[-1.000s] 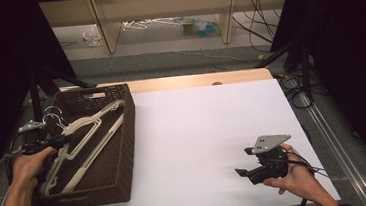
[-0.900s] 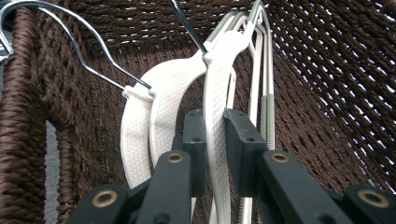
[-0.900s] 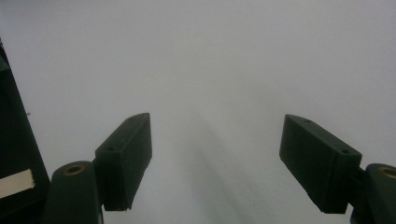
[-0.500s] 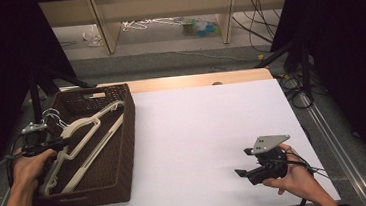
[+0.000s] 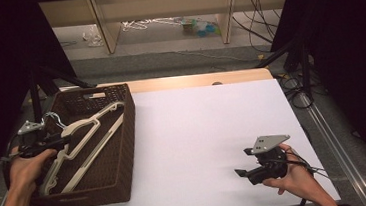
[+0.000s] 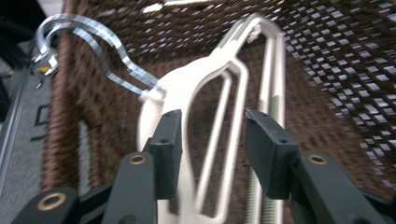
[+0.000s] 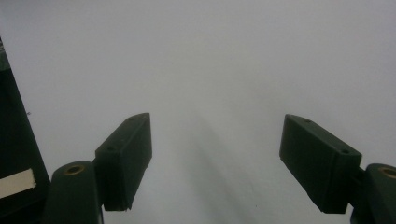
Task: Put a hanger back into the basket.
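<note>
High view: left gripper (image 5: pixel 56 142) moved nearer hanger (image 5: pixel 81 139) (slightly).

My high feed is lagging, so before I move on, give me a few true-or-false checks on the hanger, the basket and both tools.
1. The white hanger lies in the brown woven basket. True.
2. The left tool is shut on the hanger. False: its jaws stand open around the hanger's neck part, with gaps showing.
3. The right tool holds a hanger. False: it is open, with nothing between its jaws, over the white table.
4. The hanger's metal hook is near the basket's left rim. True.
5. The basket sits at the table's right edge. False: it sits at the left edge.
</note>
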A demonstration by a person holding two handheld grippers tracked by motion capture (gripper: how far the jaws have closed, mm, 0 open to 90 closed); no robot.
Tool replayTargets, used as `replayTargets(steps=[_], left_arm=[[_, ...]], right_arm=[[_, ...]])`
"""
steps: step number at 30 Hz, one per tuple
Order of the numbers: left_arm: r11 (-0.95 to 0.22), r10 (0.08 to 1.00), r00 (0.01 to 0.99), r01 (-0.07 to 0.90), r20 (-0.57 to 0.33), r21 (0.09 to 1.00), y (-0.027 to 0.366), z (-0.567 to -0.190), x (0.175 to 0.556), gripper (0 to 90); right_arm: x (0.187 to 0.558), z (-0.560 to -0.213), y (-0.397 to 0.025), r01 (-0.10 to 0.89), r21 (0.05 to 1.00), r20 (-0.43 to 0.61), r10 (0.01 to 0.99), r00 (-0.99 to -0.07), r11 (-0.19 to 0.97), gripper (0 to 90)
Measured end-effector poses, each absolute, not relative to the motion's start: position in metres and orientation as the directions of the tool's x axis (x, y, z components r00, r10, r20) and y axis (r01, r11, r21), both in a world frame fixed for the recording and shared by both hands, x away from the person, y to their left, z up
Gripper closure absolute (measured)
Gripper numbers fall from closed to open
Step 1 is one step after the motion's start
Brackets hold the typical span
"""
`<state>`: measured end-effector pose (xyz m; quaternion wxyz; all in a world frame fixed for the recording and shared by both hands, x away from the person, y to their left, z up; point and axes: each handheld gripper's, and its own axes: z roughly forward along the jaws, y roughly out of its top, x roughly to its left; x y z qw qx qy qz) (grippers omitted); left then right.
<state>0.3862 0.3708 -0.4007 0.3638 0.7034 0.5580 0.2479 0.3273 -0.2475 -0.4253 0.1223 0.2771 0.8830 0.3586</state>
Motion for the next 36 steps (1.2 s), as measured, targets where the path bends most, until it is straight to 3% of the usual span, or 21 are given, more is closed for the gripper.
replayTargets(steps=[16, 28, 36], left_arm=[[-0.131, 0.926, 0.371, 0.494, -0.073, 0.859, 0.325, -0.378, 0.365, 37.4], [-0.147, 0.866, 0.490, 0.439, -0.099, 0.886, 0.280, -0.367, 0.347, 32.2], [-0.223, 0.812, 0.581, 0.384, -0.047, 0.896, 0.239, -0.357, 0.336, 30.0]], right_arm=[[0.327, -0.424, -0.248, 0.409, 0.693, -0.009, 0.574, -0.819, 0.594, 25.8], [0.327, -0.425, -0.248, 0.412, 0.720, -0.010, 0.602, -0.799, 0.559, 22.4], [0.326, -0.422, -0.249, 0.413, 0.734, -0.005, 0.613, -0.790, 0.539, 20.8]])
